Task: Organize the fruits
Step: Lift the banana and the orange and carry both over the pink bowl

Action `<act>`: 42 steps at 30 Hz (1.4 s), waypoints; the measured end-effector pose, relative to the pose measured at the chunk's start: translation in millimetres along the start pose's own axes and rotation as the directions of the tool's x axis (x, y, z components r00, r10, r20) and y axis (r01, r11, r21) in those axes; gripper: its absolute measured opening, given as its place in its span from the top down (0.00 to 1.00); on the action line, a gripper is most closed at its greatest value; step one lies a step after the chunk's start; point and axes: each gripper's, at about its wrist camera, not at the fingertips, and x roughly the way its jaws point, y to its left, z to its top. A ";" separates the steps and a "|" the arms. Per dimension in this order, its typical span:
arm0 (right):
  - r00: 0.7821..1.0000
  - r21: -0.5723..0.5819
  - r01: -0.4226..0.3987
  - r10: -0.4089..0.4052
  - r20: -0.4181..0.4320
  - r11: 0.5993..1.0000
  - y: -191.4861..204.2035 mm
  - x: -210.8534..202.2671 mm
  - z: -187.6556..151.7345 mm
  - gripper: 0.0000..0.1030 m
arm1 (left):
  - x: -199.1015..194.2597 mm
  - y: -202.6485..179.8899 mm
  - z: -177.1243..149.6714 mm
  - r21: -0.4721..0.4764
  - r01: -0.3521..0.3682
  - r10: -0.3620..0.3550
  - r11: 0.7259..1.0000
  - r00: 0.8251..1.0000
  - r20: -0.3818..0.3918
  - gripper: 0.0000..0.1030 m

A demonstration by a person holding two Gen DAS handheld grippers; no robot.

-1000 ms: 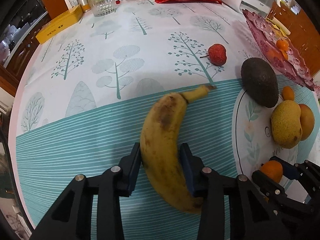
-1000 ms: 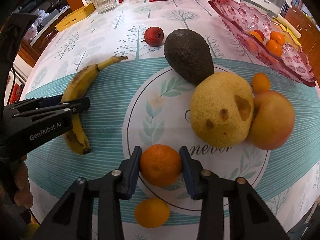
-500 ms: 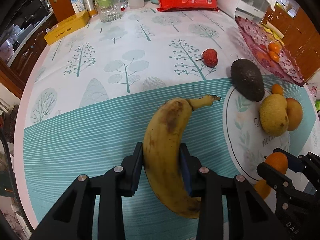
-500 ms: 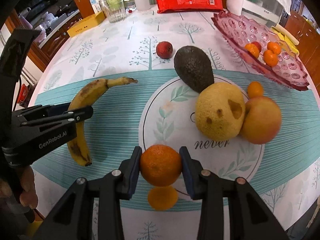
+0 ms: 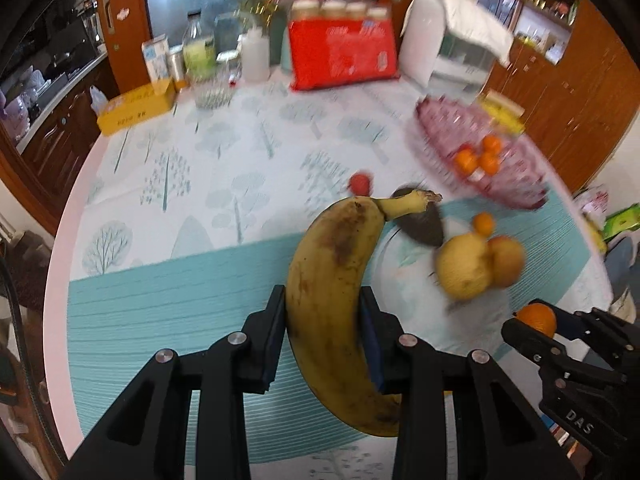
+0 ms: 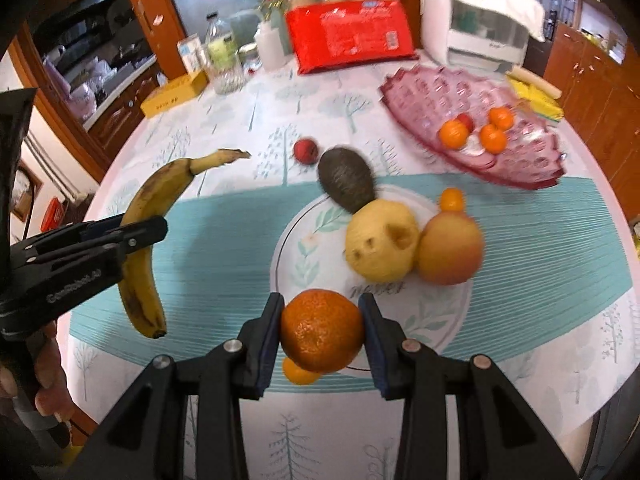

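My left gripper (image 5: 323,334) is shut on a spotted yellow banana (image 5: 334,280), which hangs well above the table; the same banana (image 6: 150,216) shows at the left of the right wrist view. My right gripper (image 6: 322,334) is shut on an orange (image 6: 320,330), also lifted off the cloth, and that orange (image 5: 538,318) shows at the lower right of the left wrist view. On the table lie a dark avocado (image 6: 346,180), a yellow pear-like fruit (image 6: 380,246), a peach-coloured fruit (image 6: 450,250), a small red fruit (image 6: 306,150) and small oranges (image 6: 452,199). Another small orange (image 6: 298,374) lies under the held one.
A pink glass dish (image 6: 432,96) at the back right holds several small oranges. A red packet (image 6: 348,36), a white appliance (image 6: 476,16), bottles, a glass (image 6: 228,72) and a yellow box (image 6: 174,94) line the far edge. A hand (image 6: 48,380) grips the left tool.
Both grippers have risen from the table, the left with the banana, the right with the orange. The fruit on the cloth looks smaller and farther below.
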 end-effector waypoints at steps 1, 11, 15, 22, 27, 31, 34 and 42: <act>1.000 0.005 0.007 -0.007 0.015 1.000 -4.9 -9.0 3.6 0.63 | -8.5 -4.5 5.3 0.000 0.014 -0.014 1.000 1.000 0.018 0.68; 0.984 -0.033 0.054 -0.048 0.173 0.998 -57.5 -89.2 54.1 0.63 | -67.1 -79.0 62.5 0.042 0.099 -0.105 0.994 0.980 0.169 0.68; 0.973 -0.071 0.046 -0.028 0.230 0.996 -85.2 -109.9 86.5 0.63 | -77.0 -120.1 92.1 0.042 0.095 -0.102 0.995 0.971 0.216 0.68; 0.957 -0.151 0.031 0.015 0.291 0.988 -142.8 -120.9 144.6 0.63 | -65.6 -183.1 142.6 0.014 0.049 -0.051 0.999 0.965 0.257 0.68; 0.955 -0.179 0.037 0.018 0.296 0.983 -183.7 -98.8 178.1 0.63 | -29.3 -215.5 169.1 -0.019 -0.010 0.014 1.000 0.973 0.229 0.68; 0.966 -0.167 0.012 0.031 0.256 0.986 -209.9 -69.1 192.5 0.63 | 3.3 -229.8 176.6 -0.023 -0.048 0.052 0.999 0.982 0.181 0.68; 0.977 -0.157 -0.004 0.038 0.210 0.988 -225.5 -39.4 196.2 0.63 | 31.8 -238.4 180.6 -0.023 -0.075 0.077 0.997 0.988 0.134 0.68; 0.994 -0.113 -0.079 0.086 0.063 0.991 -247.9 45.0 193.1 0.62 | 108.3 -248.0 181.6 -0.016 -0.118 0.118 0.993 0.993 0.027 0.68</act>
